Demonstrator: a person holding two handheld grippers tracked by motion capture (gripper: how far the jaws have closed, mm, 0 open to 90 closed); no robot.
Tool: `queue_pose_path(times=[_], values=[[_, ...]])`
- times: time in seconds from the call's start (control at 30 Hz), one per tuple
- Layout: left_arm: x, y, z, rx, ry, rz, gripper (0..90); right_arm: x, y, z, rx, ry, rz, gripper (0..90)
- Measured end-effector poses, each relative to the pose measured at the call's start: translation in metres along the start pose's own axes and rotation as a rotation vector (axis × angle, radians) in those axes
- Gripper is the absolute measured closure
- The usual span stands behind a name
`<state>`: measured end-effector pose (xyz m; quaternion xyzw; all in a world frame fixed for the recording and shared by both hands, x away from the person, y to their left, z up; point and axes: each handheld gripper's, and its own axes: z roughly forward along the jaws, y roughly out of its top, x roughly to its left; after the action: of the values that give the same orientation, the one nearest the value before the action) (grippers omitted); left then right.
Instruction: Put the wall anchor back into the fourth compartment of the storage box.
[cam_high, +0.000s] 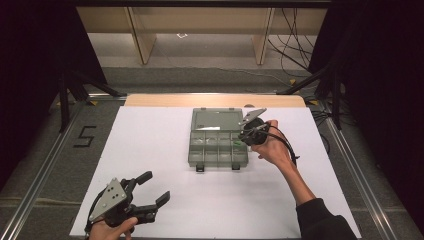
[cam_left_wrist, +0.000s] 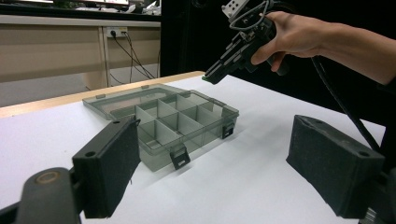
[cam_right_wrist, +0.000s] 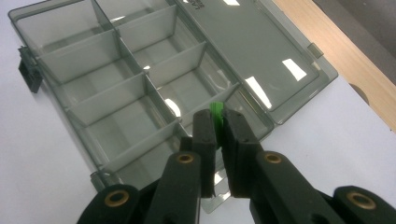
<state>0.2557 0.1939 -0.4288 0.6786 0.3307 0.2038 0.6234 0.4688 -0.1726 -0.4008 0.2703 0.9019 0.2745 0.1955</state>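
From the high view, I see a clear grey compartment box (cam_high: 218, 143) lying open on the white table cover (cam_high: 150, 150), its flat lid (cam_high: 216, 120) folded back toward the far wooden edge of the table (cam_high: 215, 100). My right gripper (cam_high: 243, 136) is held above the box's right-hand end, its jaws pointing down at the compartments there, and a small green speck shows at their tips. My left gripper (cam_high: 150, 187) sits near the table's front left corner, well apart from the box, with its jaws spread wide and nothing between them.

In the left gripper view, I look out between two black padded jaws standing far apart. The box (cam_left_wrist: 177, 123) lies beyond them on the white cover, its two dark latches (cam_left_wrist: 180, 157) hanging from the near wall. The right hand (cam_left_wrist: 289, 35) holds the right gripper (cam_left_wrist: 210, 77) in the air above the box's far right side, tilted downward, clear of the box.

In the right gripper view, the jaws are pressed together on a small green piece (cam_right_wrist: 215, 116), whose top edge pokes out just above the pads. Under them lie the box's divided compartments (cam_right_wrist: 121, 93), which look empty, and the lid (cam_right_wrist: 252, 51) spreads flat beside them.
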Motion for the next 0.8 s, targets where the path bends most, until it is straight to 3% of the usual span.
queue_pose_path(times=[0.3,0.8], values=[[0.0,0.0,0.0,0.0,0.001,0.001,16.1,-0.01,-0.002,0.012,0.018,-0.015,0.017,84.2],[0.001,0.0,0.0,-0.001,-0.002,0.005,16.1,-0.01,0.01,0.033,0.086,0.005,0.011,84.2]])
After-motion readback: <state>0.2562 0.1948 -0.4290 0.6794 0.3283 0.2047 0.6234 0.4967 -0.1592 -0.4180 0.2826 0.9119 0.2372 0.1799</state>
